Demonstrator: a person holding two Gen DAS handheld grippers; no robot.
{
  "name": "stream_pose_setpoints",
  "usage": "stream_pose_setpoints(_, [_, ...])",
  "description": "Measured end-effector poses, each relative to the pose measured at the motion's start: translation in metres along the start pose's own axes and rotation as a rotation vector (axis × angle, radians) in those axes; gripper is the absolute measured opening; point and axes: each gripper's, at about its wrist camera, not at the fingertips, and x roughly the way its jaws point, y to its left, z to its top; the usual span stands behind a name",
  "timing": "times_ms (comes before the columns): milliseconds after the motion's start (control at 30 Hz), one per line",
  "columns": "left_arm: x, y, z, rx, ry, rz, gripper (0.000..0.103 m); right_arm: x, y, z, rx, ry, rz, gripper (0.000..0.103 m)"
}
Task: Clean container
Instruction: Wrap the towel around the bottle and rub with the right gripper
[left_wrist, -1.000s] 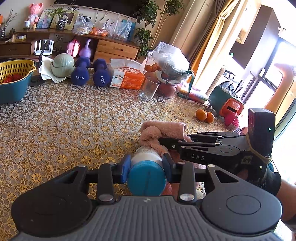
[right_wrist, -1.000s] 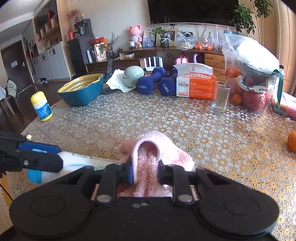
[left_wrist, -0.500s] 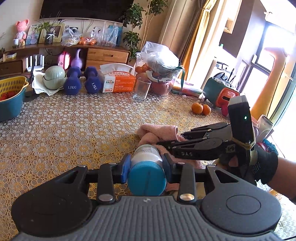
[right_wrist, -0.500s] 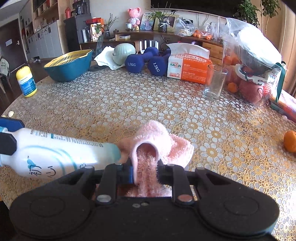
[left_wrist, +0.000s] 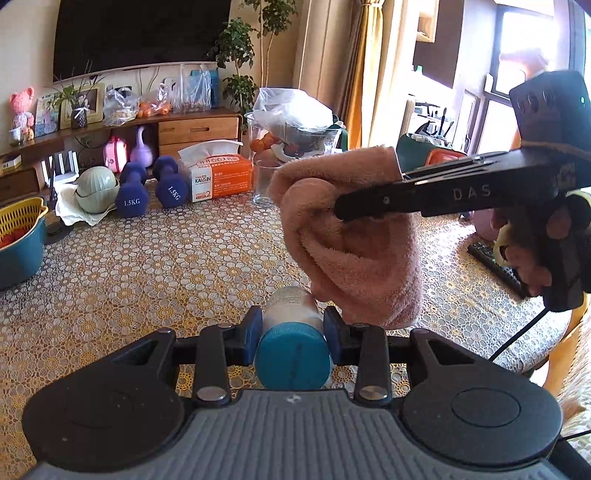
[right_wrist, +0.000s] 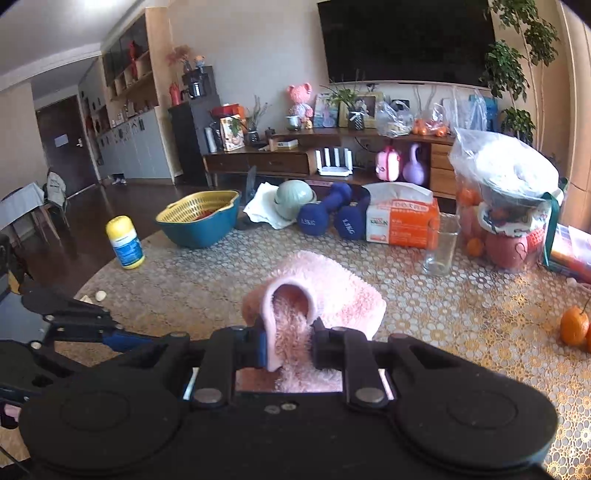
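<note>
On the lace-covered table (left_wrist: 147, 266), the readable writing is sparse: two blue dumbbells (left_wrist: 147, 184) each marked "1.5KG", an orange tissue box (left_wrist: 218, 177) printed "KAIXIN" with a "2", and "DAS" on the right gripper's arm as the left wrist view shows it. Between the left gripper's (left_wrist: 293, 330) blue pads a white bottle (left_wrist: 291, 343) with a blue cap is clamped, lying along the fingers above the table; its label cannot be read. Clamped in the right gripper (right_wrist: 290, 341) is a pink towel (right_wrist: 325, 295), which hangs just beside the bottle's far end in the left wrist view. A teal basin (right_wrist: 199, 225) with a yellow strainer holds something red. Near the tissue box stands a clear glass (right_wrist: 439, 247). At the table's edge stands a yellow-capped bottle (right_wrist: 123, 242), label print too small to read.
</note>
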Motion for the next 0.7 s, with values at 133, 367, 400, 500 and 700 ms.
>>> stream_pose_setpoints(133, [-0.002,-0.011,-0.005,0.078,-0.016,0.022,0.031,-0.008,0.016,0.004,-0.049,-0.007,0.058,0.019])
stream_pose_setpoints(367, [0.010,-0.008,-0.016,0.066,0.023,0.030,0.011,-0.006,0.038,0.001,-0.112,0.029,0.124,0.019])
stream_pose_setpoints(400, [0.012,-0.005,-0.020,0.050,0.034,0.032,0.011,-0.002,0.039,-0.001,-0.124,0.044,0.112,0.019])
stream_pose_setpoints(500, [0.015,0.002,-0.029,0.034,0.058,0.043,0.011,0.016,0.036,-0.009,-0.092,0.093,0.118,0.019])
stream_pose_setpoints(700, [0.000,0.017,-0.047,-0.048,0.083,0.051,0.011,0.035,0.044,-0.018,-0.129,0.145,0.134,0.019])
